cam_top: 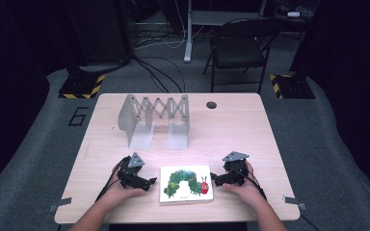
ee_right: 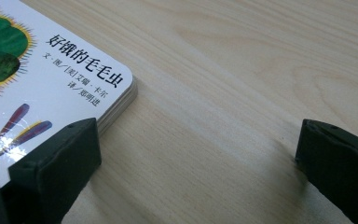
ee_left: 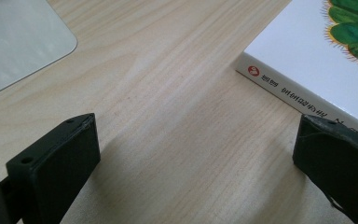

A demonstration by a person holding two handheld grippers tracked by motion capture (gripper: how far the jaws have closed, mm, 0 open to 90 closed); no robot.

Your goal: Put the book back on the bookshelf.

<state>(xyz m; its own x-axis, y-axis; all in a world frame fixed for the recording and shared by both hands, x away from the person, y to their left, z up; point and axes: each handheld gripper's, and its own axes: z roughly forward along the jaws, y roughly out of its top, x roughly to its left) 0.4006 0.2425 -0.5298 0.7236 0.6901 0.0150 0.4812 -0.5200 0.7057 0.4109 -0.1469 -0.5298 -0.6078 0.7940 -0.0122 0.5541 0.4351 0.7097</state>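
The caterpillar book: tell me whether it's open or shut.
Shut. The book lies flat on the table with its front cover up, and in the right gripper view its stacked page edges sit closed under that cover.

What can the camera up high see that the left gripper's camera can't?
The high view takes in the whole table, the grey folding rack at its far side, both hands with the left gripper and right gripper, the caterpillar on the book's cover, and a chair on the floor beyond. The left gripper view gives the close-up: the printed spine of the book and that gripper's open jaws over bare wood. Both show the book, the wooden tabletop and part of the rack.
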